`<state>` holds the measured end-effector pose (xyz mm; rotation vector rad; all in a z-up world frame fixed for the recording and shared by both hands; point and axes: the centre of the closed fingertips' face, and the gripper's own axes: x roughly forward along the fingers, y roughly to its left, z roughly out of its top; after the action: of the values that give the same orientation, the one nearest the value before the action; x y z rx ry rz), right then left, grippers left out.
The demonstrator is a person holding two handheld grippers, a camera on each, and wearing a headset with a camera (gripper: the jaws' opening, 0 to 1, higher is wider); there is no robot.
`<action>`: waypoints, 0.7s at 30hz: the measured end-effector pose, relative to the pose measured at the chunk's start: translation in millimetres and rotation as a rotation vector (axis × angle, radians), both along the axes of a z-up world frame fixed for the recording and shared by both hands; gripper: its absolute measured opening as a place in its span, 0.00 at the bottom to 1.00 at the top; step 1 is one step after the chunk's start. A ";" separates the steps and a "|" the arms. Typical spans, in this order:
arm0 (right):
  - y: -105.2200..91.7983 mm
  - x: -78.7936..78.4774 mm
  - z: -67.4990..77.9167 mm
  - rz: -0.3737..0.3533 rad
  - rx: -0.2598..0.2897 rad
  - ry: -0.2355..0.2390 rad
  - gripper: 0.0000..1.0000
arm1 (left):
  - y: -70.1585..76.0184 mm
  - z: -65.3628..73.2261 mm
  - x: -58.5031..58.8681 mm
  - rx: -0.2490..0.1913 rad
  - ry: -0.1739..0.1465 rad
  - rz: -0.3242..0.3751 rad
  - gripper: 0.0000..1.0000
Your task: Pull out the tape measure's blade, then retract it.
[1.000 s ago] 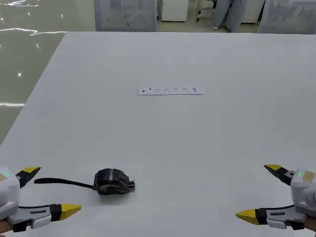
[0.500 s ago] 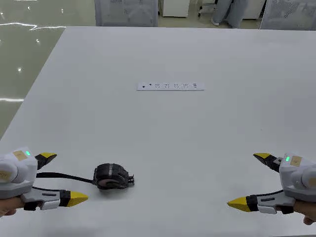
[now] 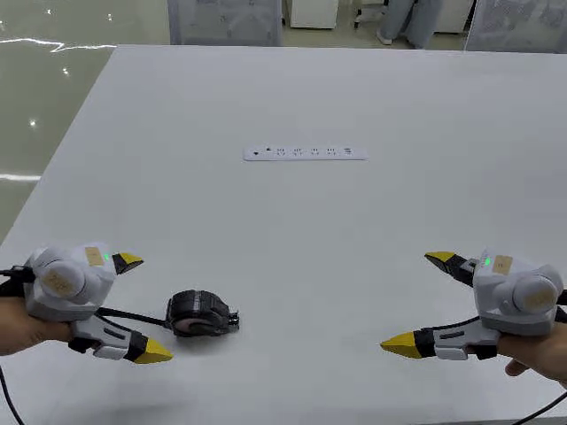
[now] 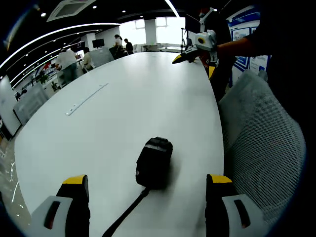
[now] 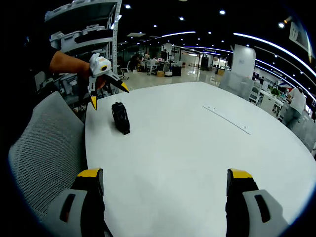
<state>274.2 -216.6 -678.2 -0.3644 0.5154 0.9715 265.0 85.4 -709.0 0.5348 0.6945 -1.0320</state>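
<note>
Step in hand (judged): approach; nothing is gripped and the blade is not yet drawn.
Method, left side: bring the left tool (image 3: 146, 308) forward over the strap (image 3: 133, 316) and close it across the flanks of the tape measure (image 3: 201, 313). Keep the strap out of the bite, or the case may twist.
Method, right side: once the case is pinned, the right tool (image 3: 416, 301) should cross the counter (image 3: 310, 230) and pinch the small tab (image 3: 235, 324) at the case's right end. This appears to be the blade hook, though it is too small to confirm. Pull level and in line with the case.
Left tool, state: jaws spread wide, empty; lower left of the head view, tips pointing right.
Tape measure, position: dark case lying on the counter in the lower left of the head view. In the left gripper view it sits centred just ahead of the jaws and is not touched. The strap trails back between the jaws.
Power strip (image 3: 304, 152): upper centre, well apart from the work.
Right tool, state: jaws spread wide, empty; lower right of the head view, tips pointing left, well apart from the case.
</note>
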 end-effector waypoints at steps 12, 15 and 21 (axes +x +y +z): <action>40.8 8.7 2.5 0.096 -0.009 -0.016 1.00 | -20.8 -7.4 5.4 0.094 0.050 -0.138 0.82; 52.1 7.6 2.1 0.123 -0.011 -0.013 1.00 | -28.1 -5.9 5.4 0.105 0.056 -0.161 0.76; 68.4 7.1 0.0 0.165 -0.019 -0.012 1.00 | -35.7 -11.1 0.9 0.157 0.086 -0.220 0.69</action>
<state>281.3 -148.2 -678.1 -0.4341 0.4894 1.1239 265.9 49.7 -720.1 0.7181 0.8099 -1.2169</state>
